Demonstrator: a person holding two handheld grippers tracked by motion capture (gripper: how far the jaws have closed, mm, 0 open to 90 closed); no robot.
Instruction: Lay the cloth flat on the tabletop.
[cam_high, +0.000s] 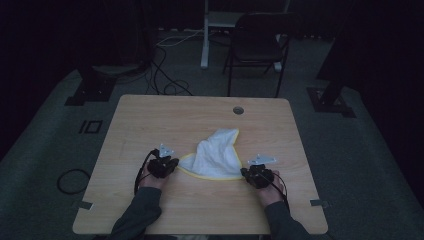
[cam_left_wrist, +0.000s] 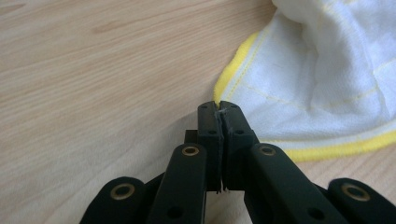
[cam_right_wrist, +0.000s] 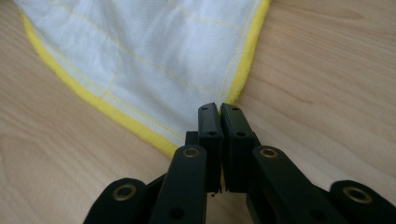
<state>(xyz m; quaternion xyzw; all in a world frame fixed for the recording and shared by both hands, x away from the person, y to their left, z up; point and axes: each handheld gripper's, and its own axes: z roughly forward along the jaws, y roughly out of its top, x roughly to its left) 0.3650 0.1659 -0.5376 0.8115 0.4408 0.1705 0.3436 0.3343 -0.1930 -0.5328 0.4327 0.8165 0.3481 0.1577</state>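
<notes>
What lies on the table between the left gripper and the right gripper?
In the high view, the white cloth with a yellow hem spans from the left gripper to the right gripper, each shut on a corner.

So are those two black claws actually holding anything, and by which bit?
Yes: the white cloth. The left gripper pinches one yellow-edged corner, the right gripper another.

The cloth's (cam_left_wrist: 317, 79) pinched corners are hidden between both tongs.
</notes>
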